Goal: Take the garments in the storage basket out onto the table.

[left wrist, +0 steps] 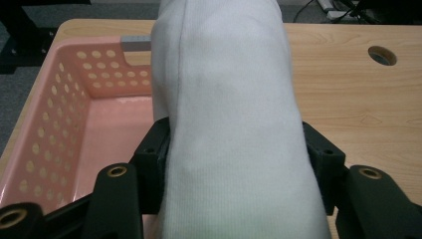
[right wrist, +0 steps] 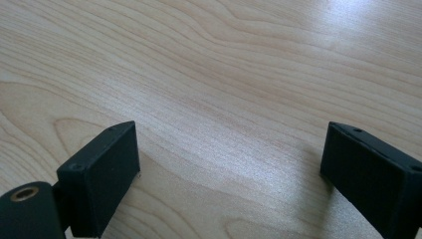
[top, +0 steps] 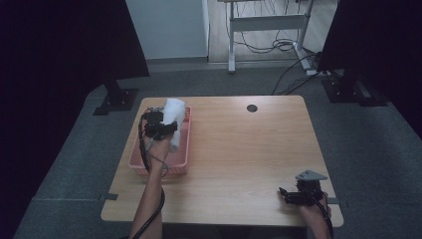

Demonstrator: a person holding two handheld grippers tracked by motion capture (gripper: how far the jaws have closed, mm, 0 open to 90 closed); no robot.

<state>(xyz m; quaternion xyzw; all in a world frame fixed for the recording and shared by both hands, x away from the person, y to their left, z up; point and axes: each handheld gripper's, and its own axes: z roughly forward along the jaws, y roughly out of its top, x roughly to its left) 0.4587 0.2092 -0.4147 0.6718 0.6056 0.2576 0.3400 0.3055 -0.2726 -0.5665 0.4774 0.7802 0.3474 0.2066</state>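
Between the two black jaws of the left gripper (left wrist: 239, 149), a white cloth (left wrist: 229, 114) is clamped, the pads pressed into its sides. It appears to be a knitted sock or a rolled towel; which of the two cannot be told. A fine ribbed weave is seen on its surface, and a seam line runs along its length. The cloth is judged to be light, soft and easily squeezed, not fragile, and little likely to slip, since the fabric gives under the pads. A hold across the bundle's width near one end, as here, is judged sound; the free end is expected to sag or swing when carried.

In the left gripper view, the long axis of the cloth runs straight away from the jaws, toward the far edge of the table. In the high view, the cloth (top: 174, 117) is held above the far end of a pink perforated basket (top: 185, 149), its free end pointing away from the person.

The basket stands at the left part of a pale wooden table (top: 239, 149).

The right gripper (top: 286, 195) is rested near the table's near right corner, its jaws spread wide with only bare wood between them.
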